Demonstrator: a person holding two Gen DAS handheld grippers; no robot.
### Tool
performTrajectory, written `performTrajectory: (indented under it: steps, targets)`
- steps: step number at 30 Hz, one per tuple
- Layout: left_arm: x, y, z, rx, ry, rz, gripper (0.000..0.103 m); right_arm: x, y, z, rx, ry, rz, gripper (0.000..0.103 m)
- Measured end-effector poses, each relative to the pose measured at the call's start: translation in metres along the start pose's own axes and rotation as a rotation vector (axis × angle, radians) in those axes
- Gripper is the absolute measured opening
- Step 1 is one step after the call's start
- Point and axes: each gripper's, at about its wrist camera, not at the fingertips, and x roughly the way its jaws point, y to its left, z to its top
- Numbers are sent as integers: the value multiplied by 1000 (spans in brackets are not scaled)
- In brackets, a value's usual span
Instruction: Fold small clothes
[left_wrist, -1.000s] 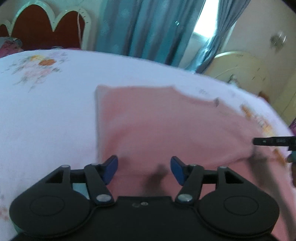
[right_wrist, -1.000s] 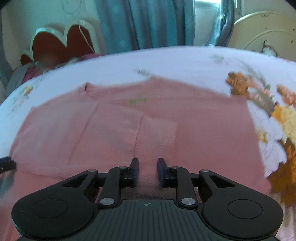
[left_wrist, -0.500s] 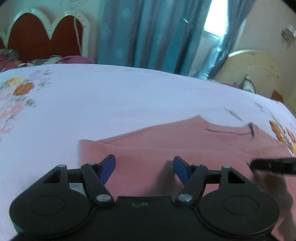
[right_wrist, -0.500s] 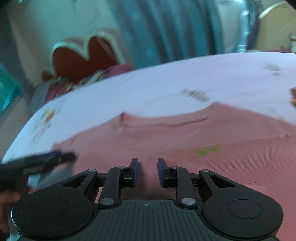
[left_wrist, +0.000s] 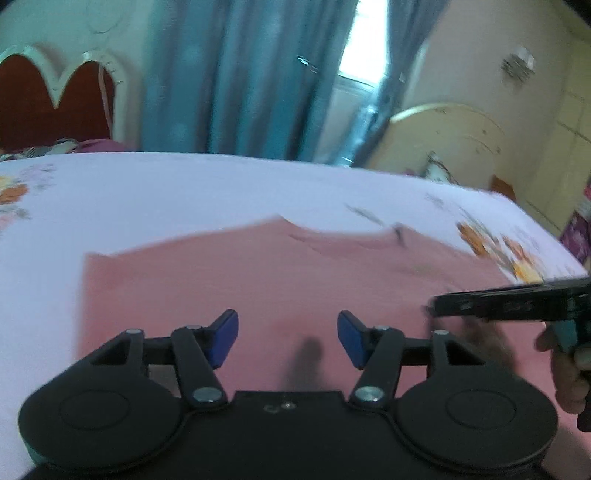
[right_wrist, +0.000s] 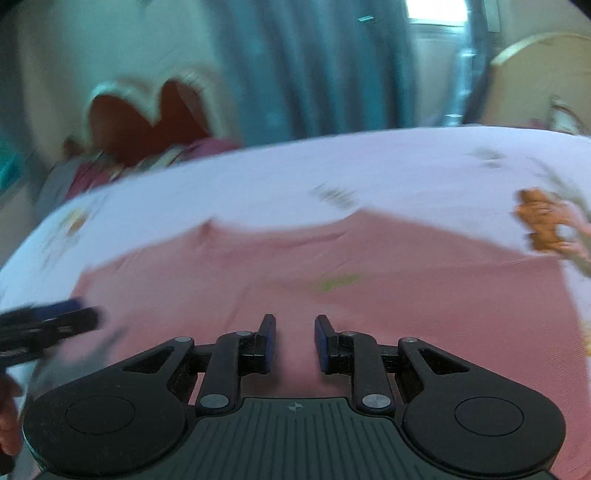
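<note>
A small pink shirt (left_wrist: 280, 280) lies flat on the white flowered bed sheet (left_wrist: 177, 192), neckline at the far side; it also shows in the right wrist view (right_wrist: 406, 280) with a small green mark on it. My left gripper (left_wrist: 287, 338) hovers over the shirt's near left part, jaws wide open and empty. My right gripper (right_wrist: 294, 341) hovers over the shirt's near middle, jaws a narrow gap apart with nothing between them. Each gripper shows at the edge of the other's view, the right gripper (left_wrist: 509, 304) and the left gripper (right_wrist: 44, 325).
A red headboard with a white scalloped rim (left_wrist: 55, 99) stands at the far left with bedding (right_wrist: 155, 158) piled below it. Blue curtains (left_wrist: 236, 74) and a window are behind the bed. A cream curved footboard (left_wrist: 443, 140) stands at the far right.
Both views have shifted over the shirt: more of it lies in front of the left gripper than half a second ago. The jaws of both grippers have kept their width.
</note>
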Motion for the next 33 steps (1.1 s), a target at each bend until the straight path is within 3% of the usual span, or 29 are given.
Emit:
performTrajectory:
  steps: [2, 5, 7, 14, 17, 26, 28, 29, 30, 31, 33]
  targets:
    - [0, -5, -11, 7, 28, 11, 58, -1, 4, -13, -49, -1, -39, 23]
    - [-16, 14, -28, -6, 33, 69, 57, -17, -34, -22, 105, -58, -95, 22]
    - [-34, 33, -41, -23, 36, 114, 57, -27, -47, -27, 121, -56, -195, 23]
    - [-68, 35, -50, -22, 34, 138, 60, -56, -19, -41, 34, -57, -68, 23]
    - [-59, 33, -56, -28, 62, 173, 61, -35, -19, -51, 28, 5, -108, 23]
    - [-68, 16, -57, -3, 60, 243, 62, -55, -24, -51, 56, -20, -90, 23]
    - [-78, 7, -58, 7, 57, 261, 67, -75, -23, -54, 54, -57, -97, 23]
    - [-81, 3, -59, 14, 51, 269, 74, -82, -25, -56, 57, -68, -99, 23]
    - [-87, -2, -61, 24, 42, 280, 84, -90, -25, -58, 64, -72, -105, 26]
    - [-92, -8, -63, 32, 35, 295, 87, -99, -28, -61, 74, -80, -115, 46]
    - [-104, -18, -68, 38, 24, 302, 88, -119, -34, -69, 73, -121, -121, 64]
